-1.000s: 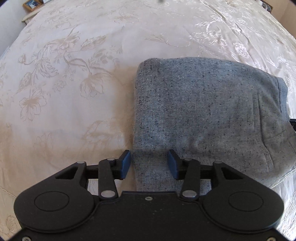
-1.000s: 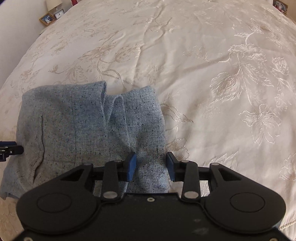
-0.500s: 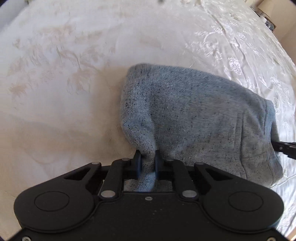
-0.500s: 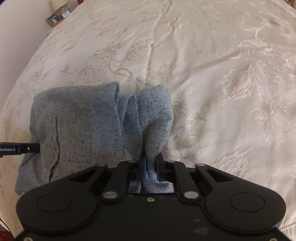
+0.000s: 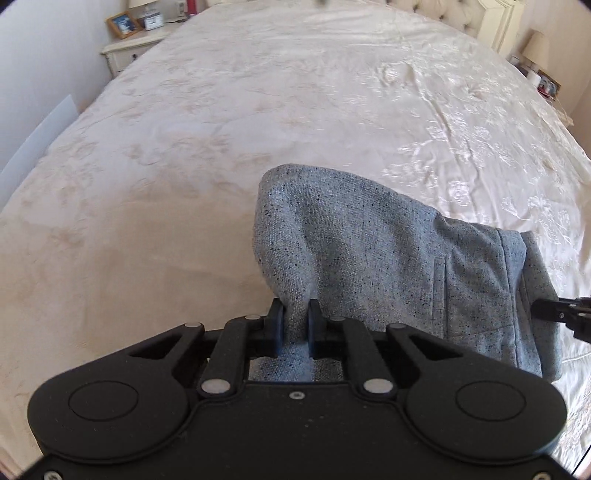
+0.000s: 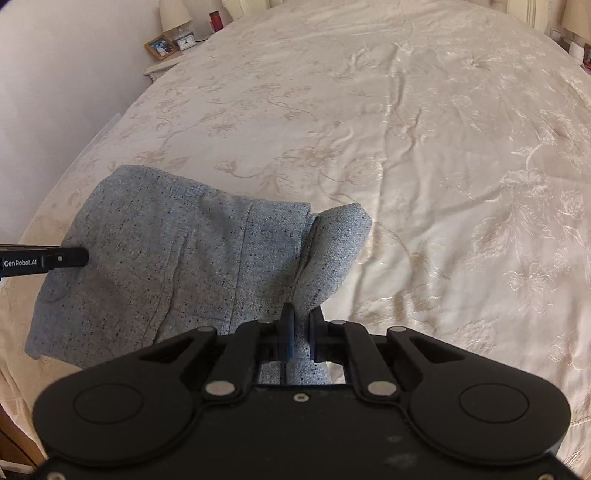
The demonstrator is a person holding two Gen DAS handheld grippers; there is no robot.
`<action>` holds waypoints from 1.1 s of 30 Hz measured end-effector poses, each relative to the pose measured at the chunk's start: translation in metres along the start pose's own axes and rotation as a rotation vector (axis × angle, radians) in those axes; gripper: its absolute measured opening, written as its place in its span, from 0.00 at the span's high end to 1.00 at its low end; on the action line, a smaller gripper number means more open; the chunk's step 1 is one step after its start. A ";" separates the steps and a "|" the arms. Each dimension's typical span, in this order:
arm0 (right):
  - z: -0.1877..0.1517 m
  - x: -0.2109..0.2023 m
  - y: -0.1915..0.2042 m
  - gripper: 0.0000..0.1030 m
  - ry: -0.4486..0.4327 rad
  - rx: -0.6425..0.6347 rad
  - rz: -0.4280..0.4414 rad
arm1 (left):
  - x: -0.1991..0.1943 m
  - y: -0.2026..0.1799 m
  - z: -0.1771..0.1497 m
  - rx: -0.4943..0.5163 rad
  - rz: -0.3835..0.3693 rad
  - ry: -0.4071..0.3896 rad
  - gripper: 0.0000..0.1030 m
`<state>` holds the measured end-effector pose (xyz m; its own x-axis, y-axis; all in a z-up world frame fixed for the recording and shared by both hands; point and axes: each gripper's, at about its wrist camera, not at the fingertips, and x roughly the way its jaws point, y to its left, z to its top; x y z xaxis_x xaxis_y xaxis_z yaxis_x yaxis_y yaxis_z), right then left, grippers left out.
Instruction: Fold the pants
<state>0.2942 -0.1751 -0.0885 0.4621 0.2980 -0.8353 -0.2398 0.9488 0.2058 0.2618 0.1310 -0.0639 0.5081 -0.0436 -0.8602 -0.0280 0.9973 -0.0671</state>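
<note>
A wide bed covered by a cream satin bedspread with embroidered flowers (image 5: 332,110) fills both views of a pale-walled bedroom. Nearest the left wrist camera, the black two-finger left gripper (image 5: 295,325) has its blue-padded fingers (image 5: 276,325) drawn close together, pinching a bunched corner of the folded grey speckled knit pants (image 5: 388,258); the cloth rises out of the jaws as a raised fold and then slopes down to the right, where the pants rest on the bedspread. At the right edge of that view the black tip of the right gripper (image 5: 565,314) touches the far end of the fabric. In the right wrist view the right gripper (image 6: 301,330) is likewise nearly closed, its blue pads clamped on another pinched corner of the pants (image 6: 166,266), which spread to the left with a seam and a pocket slit showing. The left gripper (image 6: 55,258), marked GenRobot.AI, meets the cloth at the left edge. Beyond the pants the bedspread (image 6: 406,147) stretches away, lightly wrinkled. Farthest off stand a cream bedside table (image 5: 129,51) with a wooden picture frame (image 5: 123,24), a small white clock (image 6: 186,42) and a lamp with a pale shade (image 6: 173,16)
</note>
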 end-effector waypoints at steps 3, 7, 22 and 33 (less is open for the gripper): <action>0.002 0.001 0.038 0.92 -0.012 -0.034 0.046 | -0.010 0.032 -0.012 -0.019 0.053 -0.005 0.85; 0.010 0.012 0.095 0.92 -0.023 -0.088 0.093 | -0.019 0.081 -0.023 -0.062 0.093 0.005 0.85; 0.020 0.087 0.216 0.86 -0.014 -0.091 -0.043 | 0.025 0.202 -0.037 -0.208 0.274 0.104 0.76; -0.015 0.023 0.248 0.81 -0.075 -0.133 -0.034 | -0.031 0.171 -0.050 -0.217 0.207 0.031 0.75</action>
<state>0.2323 0.0652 -0.0642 0.5330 0.2781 -0.7991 -0.3314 0.9376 0.1052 0.1981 0.3001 -0.0739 0.4457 0.1538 -0.8819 -0.3131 0.9497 0.0074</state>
